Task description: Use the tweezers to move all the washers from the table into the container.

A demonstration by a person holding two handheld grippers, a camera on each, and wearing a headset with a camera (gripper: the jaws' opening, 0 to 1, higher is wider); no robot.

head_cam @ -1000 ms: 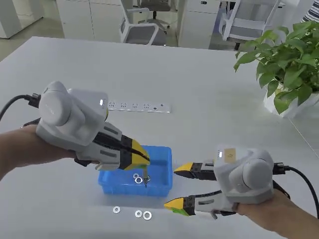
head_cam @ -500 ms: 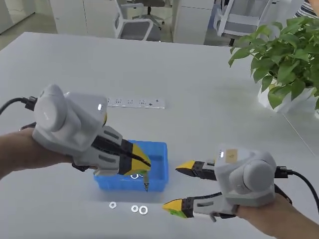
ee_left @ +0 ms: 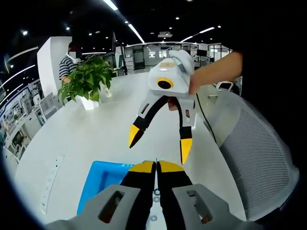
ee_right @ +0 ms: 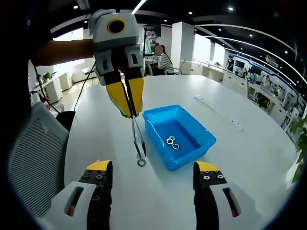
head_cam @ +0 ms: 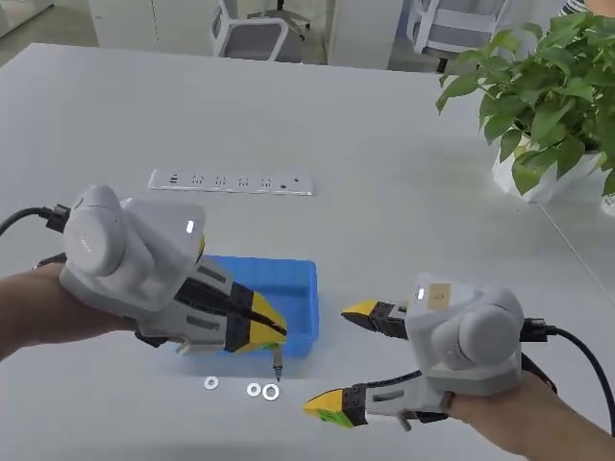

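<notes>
L tongs [head_cam: 277, 332] tight on tweezers [head_cam: 277, 362], tips right by loose washers [head_cam: 271, 392]; R tongs [head_cam: 332, 357] wide apart.

A rectangular blue plastic container [head_cam: 293, 286] sits upright and open-topped on the white table [head_cam: 384, 192], with a cluster of washers [ee_right: 171, 142] lying flat on its floor. Three small silver metal washers [head_cam: 254, 389] lie flat in a short row on the table just near of the container's near wall, the two on the right close together. Thin metal tweezers [head_cam: 277, 362], clamped in the closed jaws of the left gripper [head_cam: 272, 334], point steeply down, prongs slightly apart, tips just beside the rightmost washer [head_cam: 271, 392]
</notes>
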